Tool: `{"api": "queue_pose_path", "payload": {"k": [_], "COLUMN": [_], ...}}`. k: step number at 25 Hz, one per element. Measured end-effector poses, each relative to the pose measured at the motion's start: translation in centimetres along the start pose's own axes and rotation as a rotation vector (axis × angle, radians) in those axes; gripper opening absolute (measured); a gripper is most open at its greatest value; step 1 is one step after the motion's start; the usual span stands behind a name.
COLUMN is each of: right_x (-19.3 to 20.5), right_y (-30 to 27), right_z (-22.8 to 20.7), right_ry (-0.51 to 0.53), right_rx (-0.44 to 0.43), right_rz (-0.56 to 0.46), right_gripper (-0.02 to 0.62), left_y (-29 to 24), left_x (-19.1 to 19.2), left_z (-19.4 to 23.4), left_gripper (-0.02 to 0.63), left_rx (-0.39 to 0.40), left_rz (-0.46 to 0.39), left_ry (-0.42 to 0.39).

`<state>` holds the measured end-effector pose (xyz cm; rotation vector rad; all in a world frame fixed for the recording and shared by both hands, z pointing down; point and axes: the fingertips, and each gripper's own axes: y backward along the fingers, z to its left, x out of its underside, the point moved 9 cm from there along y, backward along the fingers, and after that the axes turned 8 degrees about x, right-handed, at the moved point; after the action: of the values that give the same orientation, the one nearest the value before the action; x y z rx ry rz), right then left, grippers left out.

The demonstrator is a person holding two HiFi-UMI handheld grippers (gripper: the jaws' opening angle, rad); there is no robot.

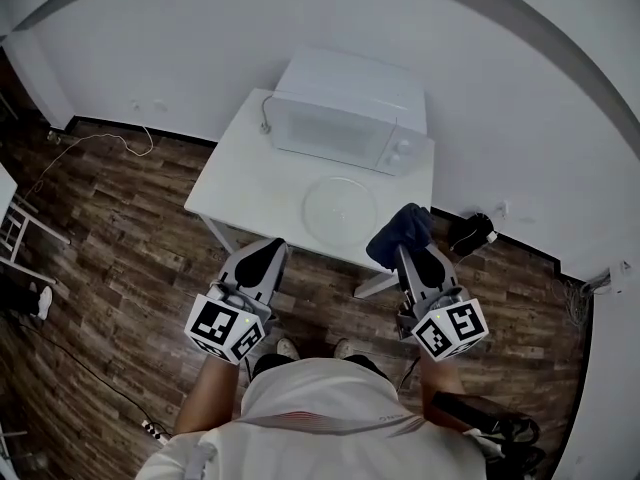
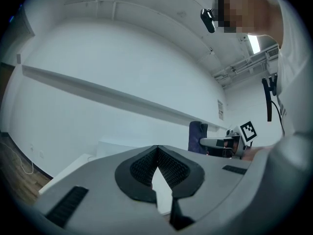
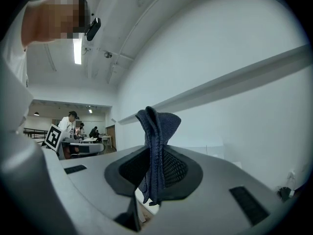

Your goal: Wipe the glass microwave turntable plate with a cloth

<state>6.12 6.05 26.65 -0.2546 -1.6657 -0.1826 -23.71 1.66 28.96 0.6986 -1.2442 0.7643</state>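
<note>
The clear glass turntable plate [image 1: 339,208] lies flat on the white table [image 1: 250,183], in front of the white microwave [image 1: 345,120]. My right gripper [image 1: 412,249] hovers at the table's near right corner, shut on a dark blue cloth [image 1: 400,232] that bunches up from its jaws; the cloth [image 3: 156,146] stands between the black pads in the right gripper view. My left gripper [image 1: 266,258] is held off the table's near edge, left of the plate. Its jaws are shut with nothing between them in the left gripper view [image 2: 155,163].
The microwave's door is closed and its cable [image 1: 266,118] runs off its left side. A black object [image 1: 472,234] lies on the wood floor right of the table. A white cord [image 1: 95,143] trails along the floor at the left wall.
</note>
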Motion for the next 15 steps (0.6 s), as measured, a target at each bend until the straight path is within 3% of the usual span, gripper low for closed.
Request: {"api": "queue_pose_path", "payload": {"k": [15], "right_x": [-0.9], "right_y": [2.7], "right_z": [-3.7], "right_ry": [0.01], "right_rx": [-0.061], "right_rz": [-0.002], "right_gripper": [0.061], "left_y": [-2.2], "left_x": [0.1], "left_z": [-5.1], "left_gripper": [0.01], "left_rx": [-0.051], "left_rz": [0.01], "left_ry": [-0.035]}}
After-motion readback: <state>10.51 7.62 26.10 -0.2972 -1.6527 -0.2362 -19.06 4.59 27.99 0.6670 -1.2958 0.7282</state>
